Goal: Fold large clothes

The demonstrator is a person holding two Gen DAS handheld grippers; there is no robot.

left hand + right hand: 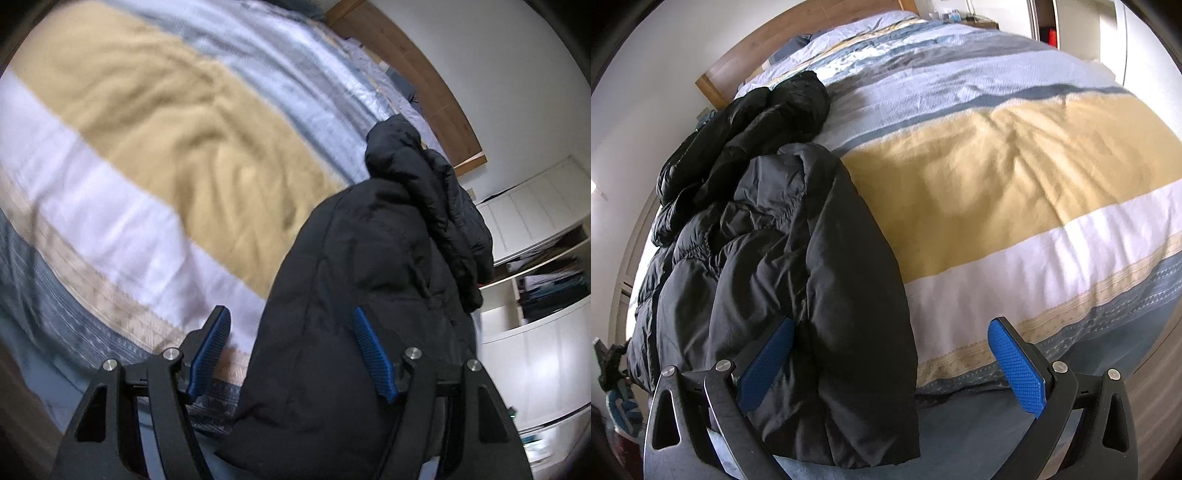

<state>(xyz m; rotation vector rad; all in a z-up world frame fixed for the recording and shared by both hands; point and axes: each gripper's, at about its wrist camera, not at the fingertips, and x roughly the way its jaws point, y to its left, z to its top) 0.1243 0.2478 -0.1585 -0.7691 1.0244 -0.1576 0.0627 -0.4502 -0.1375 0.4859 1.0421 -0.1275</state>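
Note:
A black puffy jacket (369,280) lies bunched along one side of the bed, its lower end hanging over the bed's near edge. In the right wrist view the same jacket (783,236) fills the left side. My left gripper (291,350) is open just above that hanging end. Its right finger (373,354) is over the fabric and its left finger (212,350) is over the duvet. My right gripper (892,363) is open wide, with the jacket's hem between the jaws. Its left pad (768,363) is against the fabric, and its right pad (1015,363) is off the jacket.
The bed carries a striped duvet (1015,177) in yellow, white, blue and grey. A wooden headboard (798,40) stands at the far end. White wardrobe shelves with stacked clothes (550,288) stand beside the bed. A shoe (622,406) lies on the floor.

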